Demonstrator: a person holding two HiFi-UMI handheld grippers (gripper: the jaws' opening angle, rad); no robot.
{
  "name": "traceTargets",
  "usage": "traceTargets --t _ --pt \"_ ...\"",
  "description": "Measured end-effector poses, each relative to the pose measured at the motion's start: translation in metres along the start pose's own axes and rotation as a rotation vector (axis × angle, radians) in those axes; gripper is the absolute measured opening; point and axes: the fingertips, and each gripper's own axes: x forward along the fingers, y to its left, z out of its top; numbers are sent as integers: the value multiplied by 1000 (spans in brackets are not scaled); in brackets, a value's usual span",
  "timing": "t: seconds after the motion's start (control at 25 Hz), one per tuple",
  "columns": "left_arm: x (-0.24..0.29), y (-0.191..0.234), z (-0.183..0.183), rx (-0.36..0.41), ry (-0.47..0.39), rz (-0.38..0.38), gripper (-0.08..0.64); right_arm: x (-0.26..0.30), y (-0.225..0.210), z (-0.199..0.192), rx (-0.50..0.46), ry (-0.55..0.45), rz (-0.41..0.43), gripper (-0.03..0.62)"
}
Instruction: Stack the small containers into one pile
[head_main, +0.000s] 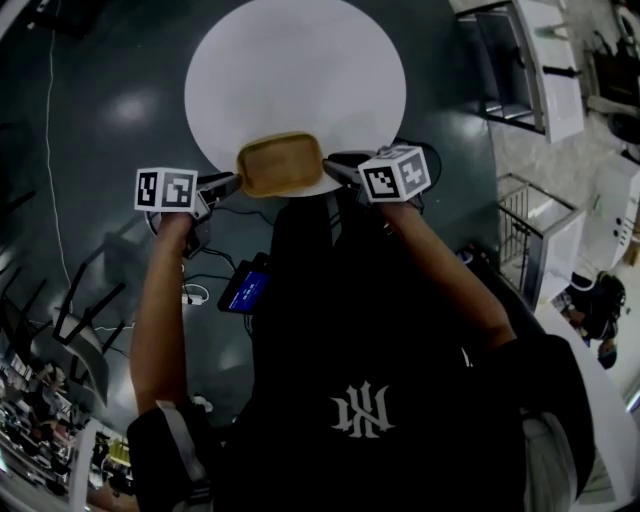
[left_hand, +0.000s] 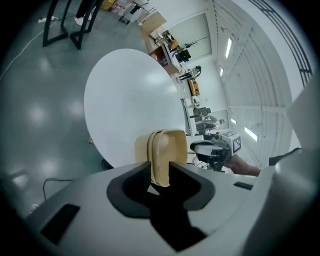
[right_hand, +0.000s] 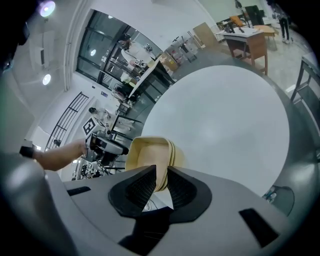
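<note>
Glossy dark floor (head_main: 100, 120), round white table (head_main: 300, 60) (shelving (head_main: 530, 70), probably, beyond).

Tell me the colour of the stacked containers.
Tan yellow; the containers show best in the head view.

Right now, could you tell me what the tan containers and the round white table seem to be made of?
The containers: probably moulded plastic, possibly pressed fibre; tan, matte, with thin walls and rounded rims that nest closely. The table: likely laminate or painted board; uniform white, smooth, satin, with no grain or sharp glare visible.
</note>
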Motion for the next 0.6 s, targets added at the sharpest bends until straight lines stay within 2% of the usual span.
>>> traceTargets --t 0.16,0.28,0.36,0.48,0.6 --pt "-3 -4 4 18 -62 -6 109 -5 7 7 -39 -43 20 72" --pt "-8 -12 10 67 -148 -34 76 -7 25 25 -91 -137 94 72" --pt "-14 -20 17 128 -215 -40 32 -12 41 42 -132 -216 152 72" --pt "-26 -39 30 230 -318 -47 9 -21 68 63 -201 -293 228 72" --pt "-41 -71 40 332 -424 -103 3 -31 98 77 -313 -332 290 71"
